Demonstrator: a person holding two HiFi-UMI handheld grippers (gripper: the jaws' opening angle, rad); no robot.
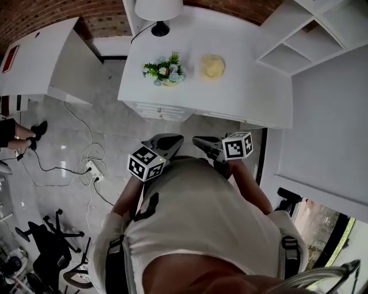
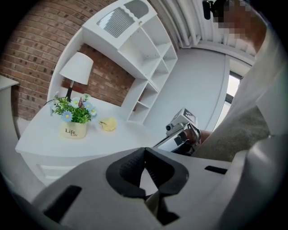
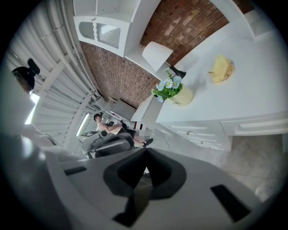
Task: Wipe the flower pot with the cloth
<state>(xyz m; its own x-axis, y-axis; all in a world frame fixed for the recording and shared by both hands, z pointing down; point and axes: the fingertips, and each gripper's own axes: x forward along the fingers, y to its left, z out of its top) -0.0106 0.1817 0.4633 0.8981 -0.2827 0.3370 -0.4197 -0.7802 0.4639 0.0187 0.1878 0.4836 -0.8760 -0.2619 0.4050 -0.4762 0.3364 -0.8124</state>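
Observation:
A cream flower pot (image 1: 165,72) with blue and white flowers stands on the white cabinet top (image 1: 253,92). The crumpled yellow cloth (image 1: 212,66) lies just right of it. Both also show in the left gripper view, the pot (image 2: 74,129) with the cloth (image 2: 108,124) beside it, and in the right gripper view, the pot (image 3: 180,95) and the cloth (image 3: 221,69). My left gripper (image 1: 177,139) and right gripper (image 1: 196,140) are held close to my chest, well short of the cabinet. Both are shut and empty, seen in their own views as the left gripper (image 2: 144,150) and right gripper (image 3: 145,150).
A white lamp (image 1: 158,11) stands at the cabinet's back. A white shelf unit (image 1: 299,40) rises at the right. Cables and a power strip (image 1: 92,167) lie on the floor to the left, near another white desk (image 1: 40,57), chair bases (image 1: 52,241) and a person's legs (image 1: 20,135).

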